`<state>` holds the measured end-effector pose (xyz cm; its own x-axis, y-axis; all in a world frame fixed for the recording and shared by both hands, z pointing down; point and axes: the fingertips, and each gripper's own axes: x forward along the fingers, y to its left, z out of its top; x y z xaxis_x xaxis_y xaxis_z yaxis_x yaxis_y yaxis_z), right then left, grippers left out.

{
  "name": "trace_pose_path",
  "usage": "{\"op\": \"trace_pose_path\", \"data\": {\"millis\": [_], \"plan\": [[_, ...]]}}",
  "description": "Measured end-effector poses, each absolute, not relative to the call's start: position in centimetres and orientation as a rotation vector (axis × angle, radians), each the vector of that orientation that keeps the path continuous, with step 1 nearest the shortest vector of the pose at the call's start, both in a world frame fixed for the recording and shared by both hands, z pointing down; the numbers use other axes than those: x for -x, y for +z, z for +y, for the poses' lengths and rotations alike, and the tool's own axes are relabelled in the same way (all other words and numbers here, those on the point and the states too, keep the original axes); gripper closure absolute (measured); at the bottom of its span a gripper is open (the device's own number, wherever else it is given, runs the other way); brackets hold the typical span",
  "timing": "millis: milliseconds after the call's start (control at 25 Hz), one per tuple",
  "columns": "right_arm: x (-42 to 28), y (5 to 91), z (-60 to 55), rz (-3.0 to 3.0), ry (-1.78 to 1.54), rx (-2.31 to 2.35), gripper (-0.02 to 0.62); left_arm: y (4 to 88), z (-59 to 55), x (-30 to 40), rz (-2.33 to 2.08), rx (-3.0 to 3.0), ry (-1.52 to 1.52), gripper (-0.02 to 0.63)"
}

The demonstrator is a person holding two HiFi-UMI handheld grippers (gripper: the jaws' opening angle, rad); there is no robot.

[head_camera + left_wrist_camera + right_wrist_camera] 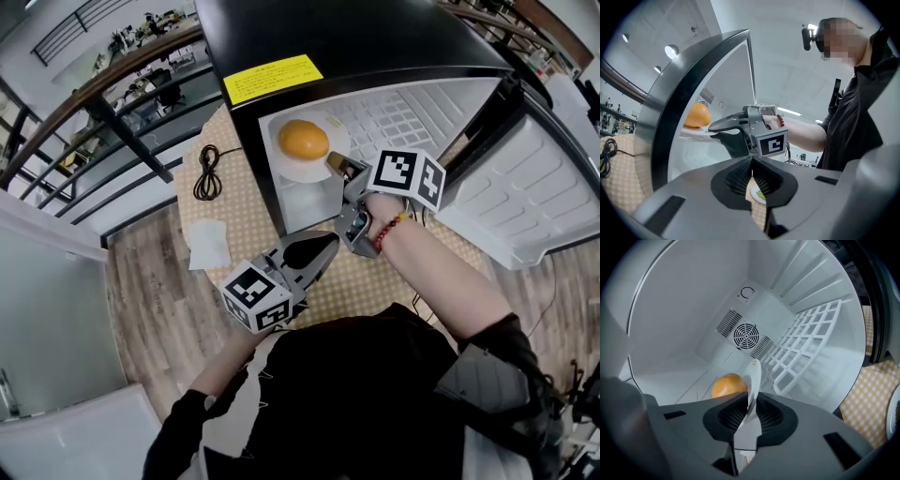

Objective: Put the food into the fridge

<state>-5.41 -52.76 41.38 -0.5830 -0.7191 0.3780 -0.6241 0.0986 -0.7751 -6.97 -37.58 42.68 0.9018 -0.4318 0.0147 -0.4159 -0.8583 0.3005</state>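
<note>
One small fridge (375, 37) stands open on the worktop (234, 211) — checked cloth over it, a railing (84, 94) and open office floor beyond. Inside the compartment is the plate (291, 172), carrying round orange food (304, 140). The right gripper (339, 169) pinches the plate's near rim, apparently to carry it in without touching the food. The left gripper (323, 246) is pressed together and empty, held back outside — clear of the doorway.

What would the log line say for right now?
right gripper: shut on plate rim | orange food: on plate, inside fridge | left gripper: shut, empty, outside fridge
</note>
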Motion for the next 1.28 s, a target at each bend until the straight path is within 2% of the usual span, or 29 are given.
{"op": "trace_pose_path", "data": {"millis": [1280], "plan": [[4.9,41.4,-52.7,2.472,-1.203,1.643,0.497,42.4,-36.0,8.4,-0.685,-2.747,-0.094,0.591]]}}
